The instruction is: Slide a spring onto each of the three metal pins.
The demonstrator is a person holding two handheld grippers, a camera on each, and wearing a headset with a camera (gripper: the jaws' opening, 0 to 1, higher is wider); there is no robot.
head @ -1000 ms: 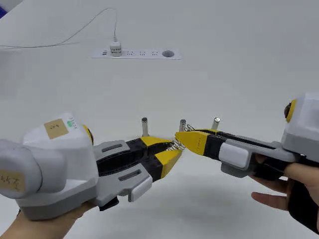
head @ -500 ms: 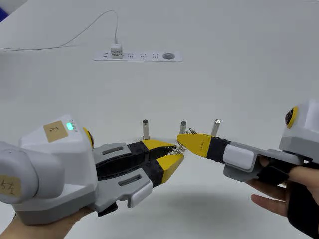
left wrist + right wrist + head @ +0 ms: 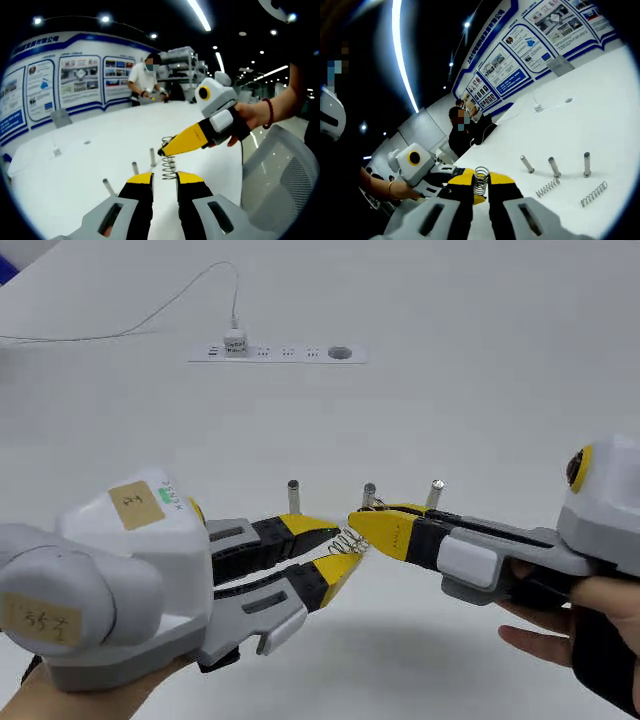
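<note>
Pins [image 3: 553,167] three, loose springs [image 3: 548,187] two, one spring [image 3: 169,167] in right gripper [image 3: 360,523]

Noted a white workbench [image 3: 480,390]. Found three metal pins [image 3: 369,493] standing upright in a row near the middle of the surface, each apart from the next. Saw two loose springs [image 3: 548,187] lying flat just beside the pins. Spotted a white power strip [image 3: 278,353] toward the far edge, a plug [image 3: 235,341] seated in it, a thin cable [image 3: 150,310] trailing off toward the left edge.
</note>
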